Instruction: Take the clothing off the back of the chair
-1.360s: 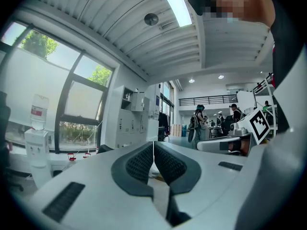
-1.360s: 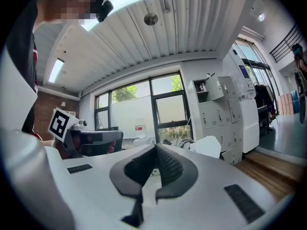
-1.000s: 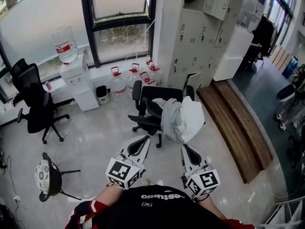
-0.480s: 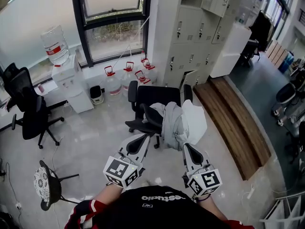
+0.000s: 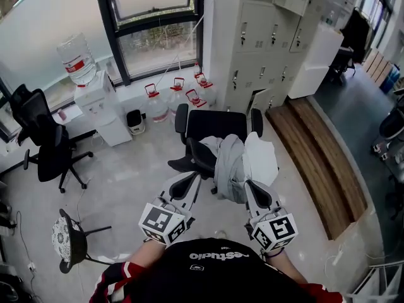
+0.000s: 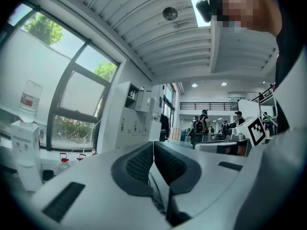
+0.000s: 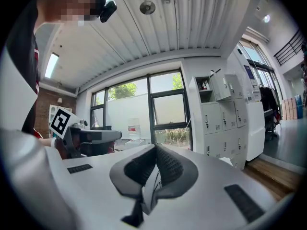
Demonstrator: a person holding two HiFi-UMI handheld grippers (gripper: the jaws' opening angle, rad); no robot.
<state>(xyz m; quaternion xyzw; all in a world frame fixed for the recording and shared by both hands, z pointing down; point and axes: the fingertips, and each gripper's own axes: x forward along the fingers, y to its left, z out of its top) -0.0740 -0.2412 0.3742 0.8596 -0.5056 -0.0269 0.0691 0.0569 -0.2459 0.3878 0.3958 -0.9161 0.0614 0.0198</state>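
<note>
Two claws level, side by side | left gripper (image 5: 192, 177): jaws pressed together, nothing between | right gripper (image 5: 248, 185): jaws pressed together, nothing between | clothing (image 5: 238, 161): grey and white, draped on black chair (image 5: 218, 124), near both tips | lockers (image 5: 265, 36) beyond chair

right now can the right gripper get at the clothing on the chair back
Probably yes. The right gripper points at the clothing draped over the chair, and the head view shows nothing between them. Its jaws are shut and empty, so they must open first.
</note>
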